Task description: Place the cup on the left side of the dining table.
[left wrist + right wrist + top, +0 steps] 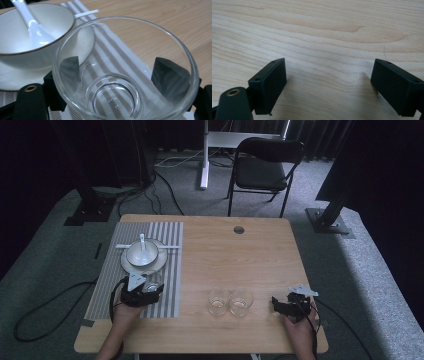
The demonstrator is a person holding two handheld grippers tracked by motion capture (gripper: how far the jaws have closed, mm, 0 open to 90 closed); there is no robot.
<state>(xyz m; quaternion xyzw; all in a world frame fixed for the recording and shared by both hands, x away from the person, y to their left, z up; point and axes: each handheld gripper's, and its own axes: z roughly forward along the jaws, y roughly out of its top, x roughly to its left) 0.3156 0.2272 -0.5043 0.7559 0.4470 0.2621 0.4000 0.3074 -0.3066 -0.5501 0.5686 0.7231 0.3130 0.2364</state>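
My left gripper (149, 289) is shut on a clear drinking glass (152, 281) over the striped placemat (170, 290). In the left gripper view the glass (125, 75) sits between the two black jaws, which press on its sides. Just beyond it a white bowl (141, 253) with a white spoon (143, 242) in it rests on a white plate (127, 265). My right gripper (280, 304) stands open near the table's front right, and its jaws (329, 82) are wide apart over bare wood.
Two more empty glasses (218, 301) (241, 301) stand side by side on the wooden table (235, 255), between the grippers. A white stick (170, 247) lies behind the plate. A black folding chair (265, 165) stands beyond the table.
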